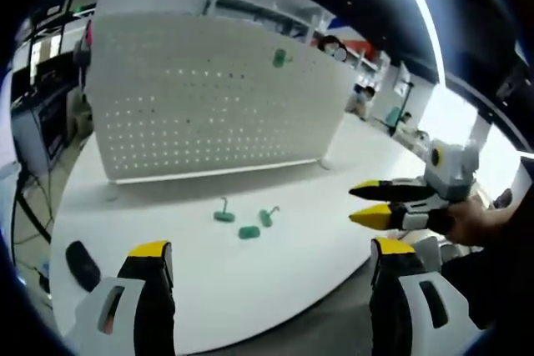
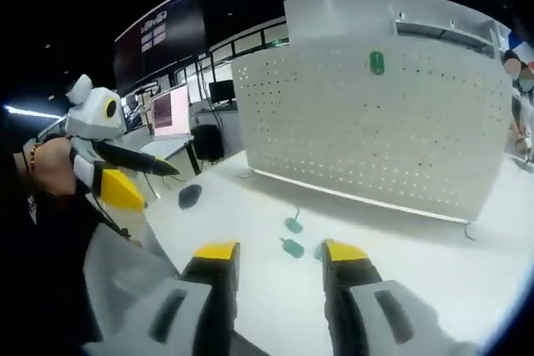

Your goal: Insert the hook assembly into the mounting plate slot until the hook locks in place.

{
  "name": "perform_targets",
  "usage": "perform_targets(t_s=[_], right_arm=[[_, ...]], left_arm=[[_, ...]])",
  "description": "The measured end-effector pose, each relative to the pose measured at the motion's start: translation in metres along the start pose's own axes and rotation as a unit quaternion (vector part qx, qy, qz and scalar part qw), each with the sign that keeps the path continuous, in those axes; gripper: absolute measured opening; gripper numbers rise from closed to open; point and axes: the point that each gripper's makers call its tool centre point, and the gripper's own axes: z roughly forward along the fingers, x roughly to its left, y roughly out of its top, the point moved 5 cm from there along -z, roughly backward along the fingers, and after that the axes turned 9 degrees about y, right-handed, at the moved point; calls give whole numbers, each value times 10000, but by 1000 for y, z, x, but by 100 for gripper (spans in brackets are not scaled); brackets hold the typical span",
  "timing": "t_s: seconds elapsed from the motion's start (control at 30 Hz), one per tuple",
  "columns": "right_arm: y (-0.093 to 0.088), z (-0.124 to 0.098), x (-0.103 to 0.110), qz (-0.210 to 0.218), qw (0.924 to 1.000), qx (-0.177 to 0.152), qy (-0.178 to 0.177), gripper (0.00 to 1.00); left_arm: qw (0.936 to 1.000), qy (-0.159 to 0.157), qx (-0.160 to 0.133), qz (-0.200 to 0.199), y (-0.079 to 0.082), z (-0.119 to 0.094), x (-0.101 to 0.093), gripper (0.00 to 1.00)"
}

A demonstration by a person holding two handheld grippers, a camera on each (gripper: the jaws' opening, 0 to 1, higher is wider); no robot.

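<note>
While three green hooks (image 1: pixel 247 223) lie loose on the white tabletop (image 1: pixel 317 206) before the upright pegboard (image 1: pixel 209 97), both our grippers hover empty, fingers apart, so we should lower the right gripper (image 2: pixel 275 252) squarely over one hook.

I stood in what looked like a lab or demo workspace with a dark ceiling. A white table (image 1: pixel 275 264) carried an upright white pegboard (image 1: pixel 209 97) as a test rig. Behind it I saw metal shelving (image 1: pixel 267 12), a long ceiling light strip (image 1: pixel 421 14), and desks with lit monitors (image 2: pixel 171 112). Other people sat further back (image 1: pixel 365 99).
</note>
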Motion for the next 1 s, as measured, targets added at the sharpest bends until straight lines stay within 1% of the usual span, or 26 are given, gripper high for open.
perform_targets(t_s=[0.13, 0.47, 0.6, 0.67, 0.7, 0.77, 0.8, 0.83, 0.9, 1.0], right_arm=[[-8, -1, 2, 52, 9998, 137, 93, 37], [-22, -5, 3, 126, 9992, 364, 144, 38], [-28, -2, 2, 89, 9985, 516, 188, 38], [-31, 4, 2, 91, 9978, 612, 246, 37], [-33, 9, 3, 42, 9968, 722, 336, 37], [-35, 17, 4, -85, 9956, 825, 431, 37], [-39, 23, 4, -215, 9932, 1014, 528, 37], [-41, 27, 4, -277, 9915, 1123, 590, 36], [-49, 38, 3, -422, 9856, 1442, 780, 34], [-54, 53, -2, -696, 9808, 1618, 842, 33]], left_arm=[[9999, -20, 107, 28, -5, 0, -1, 100], [9993, 11, 371, 34, -21, 4, 2, 100], [9989, 27, 470, 10, -28, 6, 4, 100], [9986, 47, 525, 28, -31, 7, 5, 100], [9984, 40, 561, 34, -33, 8, 5, 100], [9981, 34, 617, 39, -35, 7, 5, 100], [9981, 36, 619, 32, -35, 7, 5, 100], [9981, 31, 623, 9, -36, 6, 5, 100], [9980, 31, 639, -18, -37, 6, 6, 100], [9976, 52, 690, -53, -40, 5, 9, 100]])
